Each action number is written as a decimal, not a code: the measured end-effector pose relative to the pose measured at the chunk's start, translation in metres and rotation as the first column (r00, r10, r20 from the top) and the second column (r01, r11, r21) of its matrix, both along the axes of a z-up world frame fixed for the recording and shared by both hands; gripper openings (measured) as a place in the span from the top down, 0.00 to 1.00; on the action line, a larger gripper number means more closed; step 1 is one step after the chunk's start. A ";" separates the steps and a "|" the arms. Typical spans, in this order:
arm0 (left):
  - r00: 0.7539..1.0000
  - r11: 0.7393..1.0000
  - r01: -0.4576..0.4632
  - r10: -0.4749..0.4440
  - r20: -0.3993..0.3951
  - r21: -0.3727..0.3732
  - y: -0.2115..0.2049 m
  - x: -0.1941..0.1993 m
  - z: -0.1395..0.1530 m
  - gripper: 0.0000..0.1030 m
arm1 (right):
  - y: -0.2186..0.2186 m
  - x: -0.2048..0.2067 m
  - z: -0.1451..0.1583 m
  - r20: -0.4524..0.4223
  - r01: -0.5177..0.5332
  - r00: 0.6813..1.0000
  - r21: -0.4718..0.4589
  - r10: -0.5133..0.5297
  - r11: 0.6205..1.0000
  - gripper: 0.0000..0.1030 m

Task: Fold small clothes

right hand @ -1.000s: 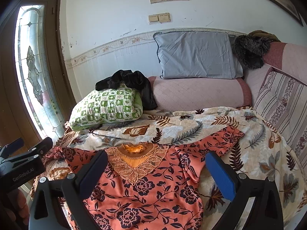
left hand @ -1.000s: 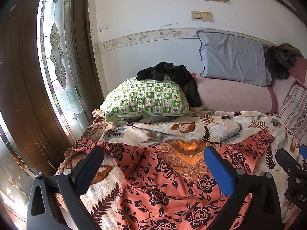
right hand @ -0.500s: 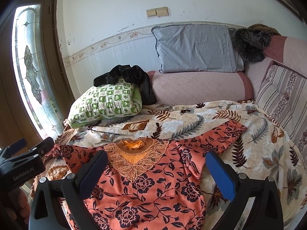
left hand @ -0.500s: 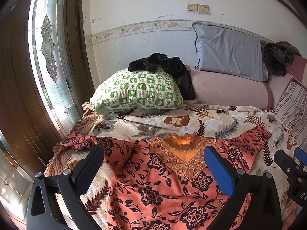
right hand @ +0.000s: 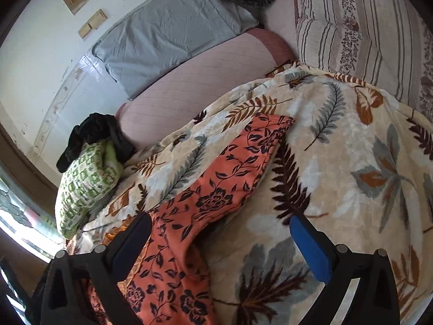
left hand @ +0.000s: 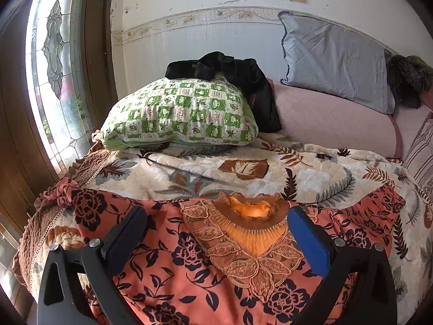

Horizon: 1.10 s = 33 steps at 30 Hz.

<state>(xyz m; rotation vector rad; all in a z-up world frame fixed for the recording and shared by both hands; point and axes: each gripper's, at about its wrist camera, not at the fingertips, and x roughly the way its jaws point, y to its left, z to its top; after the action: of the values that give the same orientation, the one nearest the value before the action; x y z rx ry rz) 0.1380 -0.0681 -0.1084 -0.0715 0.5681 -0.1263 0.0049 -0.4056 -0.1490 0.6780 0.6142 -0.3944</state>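
Observation:
An orange blouse with dark flowers (left hand: 173, 268) lies spread flat on a leaf-print quilt (left hand: 243, 173); its lace collar (left hand: 251, 224) faces the wall. My left gripper (left hand: 216, 233) is open and empty, low over the collar and chest. In the right wrist view the blouse's right sleeve (right hand: 230, 178) stretches out across the quilt (right hand: 351, 168). My right gripper (right hand: 220, 239) is open and empty, tilted, just above the sleeve near the shoulder.
A green checked pillow (left hand: 178, 113) with a black garment (left hand: 232, 70) on it lies at the back left. A grey pillow (left hand: 335, 59) leans on the wall over a pink bolster (left hand: 333, 119). A striped cushion (right hand: 362, 32) stands right. A glass door (left hand: 51, 62) is left.
Both grippers have moved lower and closer to the blouse. The right gripper has swung right and tilted, now over the right sleeve instead of the whole front.

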 end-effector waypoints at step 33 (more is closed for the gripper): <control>0.971 0.965 -0.213 0.226 -0.073 0.153 0.087 0.062 -0.059 0.00 | -0.100 0.124 -0.006 0.241 0.030 0.966 0.232 -0.087 0.972 0.94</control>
<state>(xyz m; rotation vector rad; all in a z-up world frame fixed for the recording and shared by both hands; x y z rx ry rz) 0.1999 0.0193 -0.1673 0.0012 0.6536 0.1352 0.1287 -0.5051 -0.1546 0.9513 0.4016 -0.2893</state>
